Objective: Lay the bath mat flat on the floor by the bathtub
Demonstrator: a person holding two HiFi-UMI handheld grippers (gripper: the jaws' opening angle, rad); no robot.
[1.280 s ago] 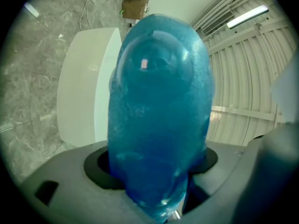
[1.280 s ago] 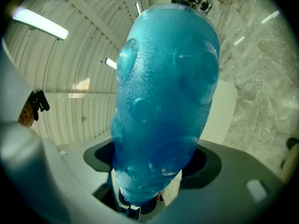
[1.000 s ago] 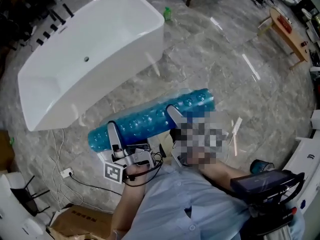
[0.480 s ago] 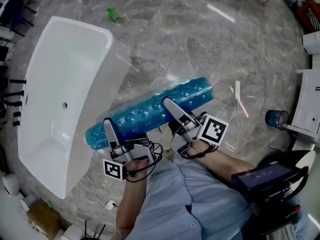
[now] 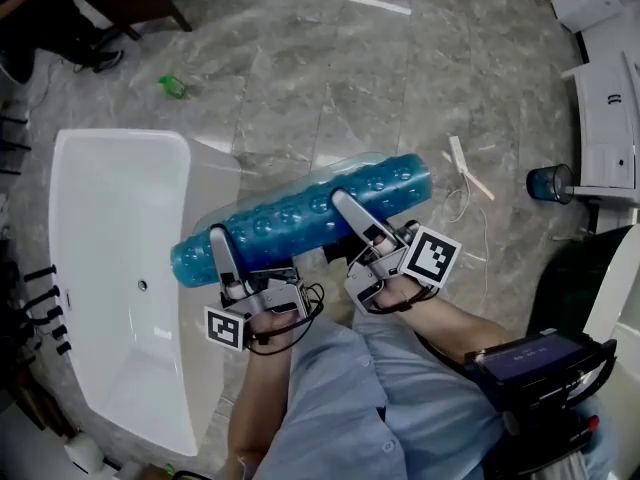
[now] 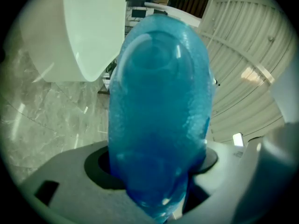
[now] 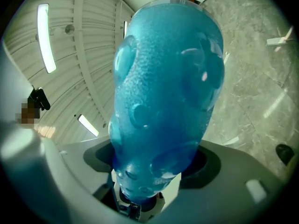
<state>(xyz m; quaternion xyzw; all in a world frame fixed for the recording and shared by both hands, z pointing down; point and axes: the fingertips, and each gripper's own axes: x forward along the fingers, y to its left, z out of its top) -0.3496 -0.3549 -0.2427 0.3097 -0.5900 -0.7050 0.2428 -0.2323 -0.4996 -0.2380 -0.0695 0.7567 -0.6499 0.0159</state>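
Bath mat [image 5: 300, 218] rolled, jaws of left gripper [image 5: 219, 250] and right gripper [image 5: 348, 211] clamping it, bathtub [image 5: 115, 208] alongside

Head view steeply down; gripper views close-up; all share mat [image 5: 290, 223].

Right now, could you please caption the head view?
Left gripper and right gripper hold the rolled bath mat beside the bathtub.

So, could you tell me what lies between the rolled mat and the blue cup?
Head view: between rolled mat and blue cup, pale sticks and a thin white cable lie on the floor.
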